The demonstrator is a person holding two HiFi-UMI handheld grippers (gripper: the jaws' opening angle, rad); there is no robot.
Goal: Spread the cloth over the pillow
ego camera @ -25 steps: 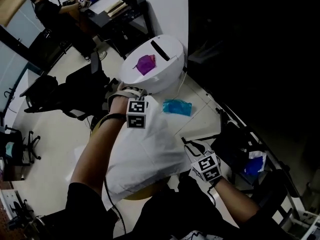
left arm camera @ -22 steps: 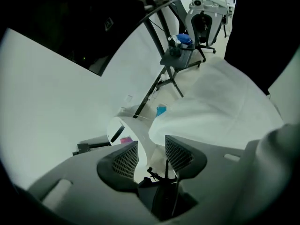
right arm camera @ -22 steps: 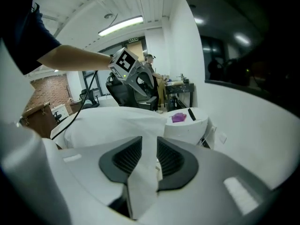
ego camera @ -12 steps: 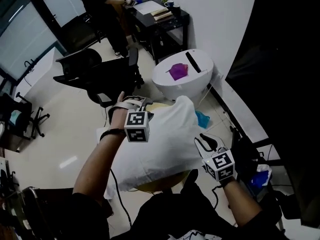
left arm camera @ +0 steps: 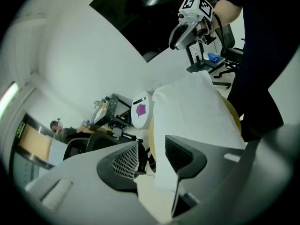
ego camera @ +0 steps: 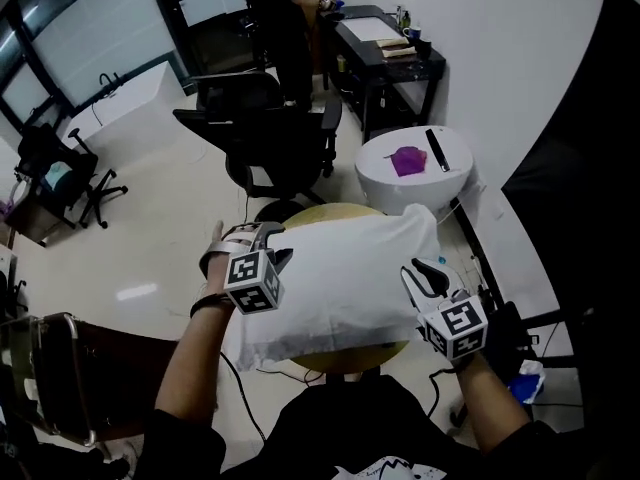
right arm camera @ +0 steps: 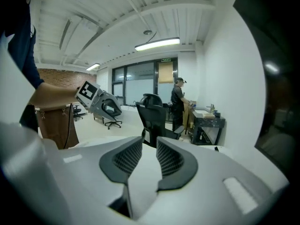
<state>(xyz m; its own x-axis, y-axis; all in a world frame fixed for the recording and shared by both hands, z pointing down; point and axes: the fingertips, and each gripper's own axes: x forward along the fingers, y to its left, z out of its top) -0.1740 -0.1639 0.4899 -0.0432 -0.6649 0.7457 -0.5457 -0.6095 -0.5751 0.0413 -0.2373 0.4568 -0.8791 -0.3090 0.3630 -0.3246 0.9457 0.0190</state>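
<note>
Gripping the white cloth (ego camera: 340,268) by its two short ends, the person's claws hold it stretched out level in front of the body. The left claw (ego camera: 278,246) is closed on the cloth's left edge, and in the left gripper view a fold of fabric runs between its jaws. The right claw (ego camera: 418,276) is clamped the same way on the right edge, and the right gripper view shows white fabric filling the narrow gap between its pads. Each gripper carries a cube printed with black-and-white square markers, which are patterns and not words.

The cloth hangs just above a round yellowish shape (ego camera: 330,211) and covers most of it. Only a curved rim shows at the far and near sides, so it cannot be told whether this is the pillow itself or something else. A blue thing (ego camera: 530,380) lies low on the floor to the right.

Beyond the cloth stands a round white tabletop (ego camera: 445,173) with a purple scrap (ego camera: 407,160) and a black bar (ego camera: 437,150) on it. To its left is a black office chair (ego camera: 275,133). Farther back, a black desk (ego camera: 385,53) against the white wall carries stacked books (ego camera: 397,48) and a dark cup (ego camera: 413,36). A person in dark clothes (ego camera: 270,18) stands at its left end. Tall windows (ego camera: 100,38) close off the far left. In the right gripper view a small sign (right arm camera: 165,59) above the glass is too small to read.
</note>
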